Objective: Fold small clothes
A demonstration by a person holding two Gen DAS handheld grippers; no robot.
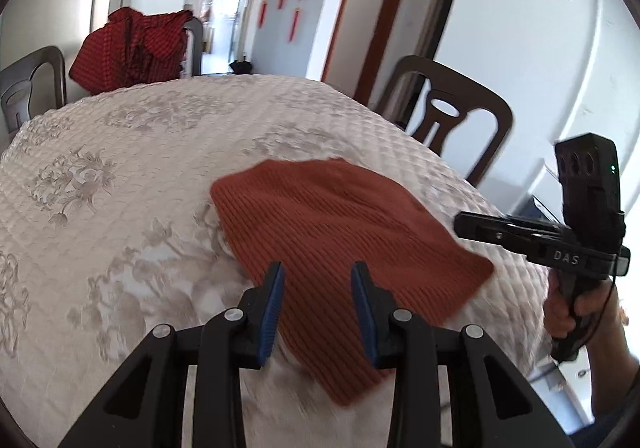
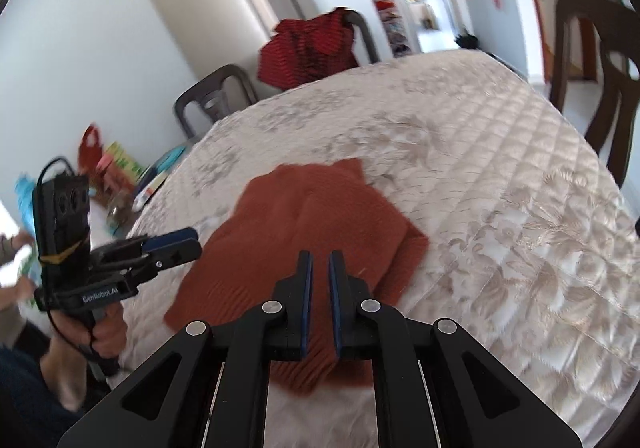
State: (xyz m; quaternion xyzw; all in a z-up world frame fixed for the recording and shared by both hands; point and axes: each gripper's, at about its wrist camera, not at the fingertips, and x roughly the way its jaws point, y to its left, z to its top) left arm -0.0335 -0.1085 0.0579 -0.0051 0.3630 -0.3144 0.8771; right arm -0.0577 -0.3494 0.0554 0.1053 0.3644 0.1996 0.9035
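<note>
The rust-coloured knit garment (image 1: 344, 248) lies folded on the quilted tablecloth (image 1: 120, 176), near the table's edge closest to you. From the right wrist view the same garment (image 2: 304, 244) shows stacked layers, with a lower layer's edge peeking out along its right side and a small corner poking up at the far end.

Your left gripper (image 1: 318, 284) hovers over the near part of the garment with its blue-padded fingers (image 1: 274, 304) standing moderately apart; nothing sits between them, and they hold nothing. From the right wrist view it (image 2: 188, 242) appears at the garment's left edge, gripped by your left hand (image 2: 102, 336).

Your right gripper (image 2: 320, 268) is above the garment's near end, its fingers parted by only a narrow slit, with no cloth pinched between the pads. In the left wrist view it (image 1: 464, 226) sits at the garment's right side, held by your right hand (image 1: 564, 312); there you cannot tell how wide it stands.

Farther off, a red checked cloth (image 1: 132, 48) hangs over a chair back (image 1: 196, 28) across the table, and another dark chair (image 1: 452, 112) stands on the right side.
</note>
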